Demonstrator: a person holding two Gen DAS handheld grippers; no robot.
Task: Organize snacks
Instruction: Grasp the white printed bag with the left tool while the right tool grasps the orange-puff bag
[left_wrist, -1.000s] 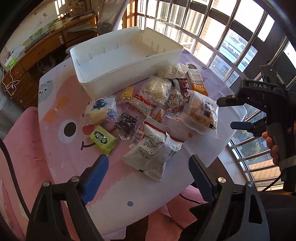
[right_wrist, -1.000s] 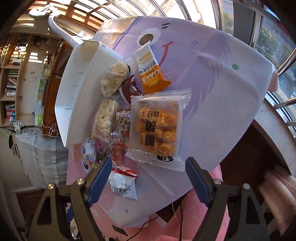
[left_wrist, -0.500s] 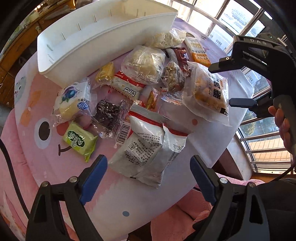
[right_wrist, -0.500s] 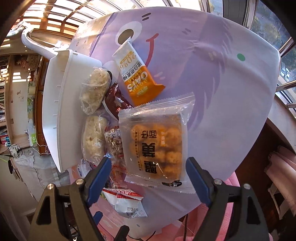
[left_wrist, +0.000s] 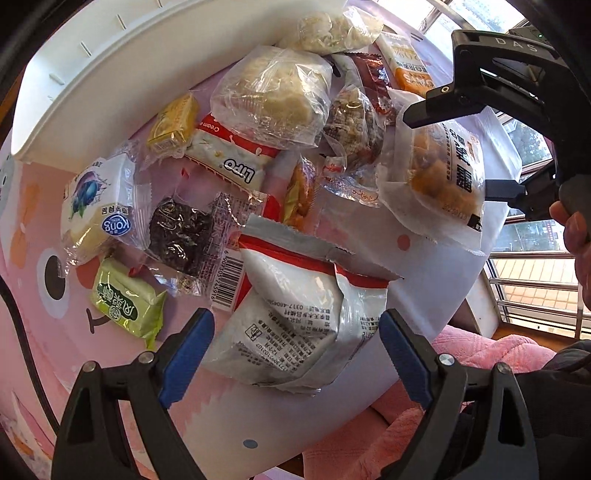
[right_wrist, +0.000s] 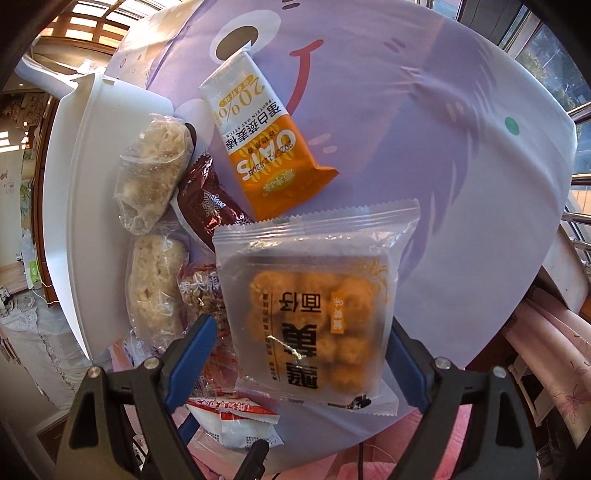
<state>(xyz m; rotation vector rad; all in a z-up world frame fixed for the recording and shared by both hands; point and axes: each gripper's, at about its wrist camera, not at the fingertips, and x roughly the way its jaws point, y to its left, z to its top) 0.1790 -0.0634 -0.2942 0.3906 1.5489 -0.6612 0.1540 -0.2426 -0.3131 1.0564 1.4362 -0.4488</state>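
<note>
Round table under pink-and-purple cartoon cloth (left_wrist: 229, 424), snacks heaped beside white bin (left_wrist: 110, 74).
Left gripper (left_wrist: 295, 354) spread wide over white-and-red packet (left_wrist: 295, 325), pads clear of it. Right gripper (right_wrist: 299, 354) just been opening, straddling clear bag of golden puffs (right_wrist: 314, 306), no squeeze visible. Orange oat bar (right_wrist: 258, 147), pale rice cakes (right_wrist: 155, 173) and brown wrapper (right_wrist: 207, 206) close by, rice cakes against bin wall (right_wrist: 92, 221).

A cartoon-face tablecloth (right_wrist: 424, 122) covers the table, pink fabric (left_wrist: 491, 350) lying below its edge.
</note>
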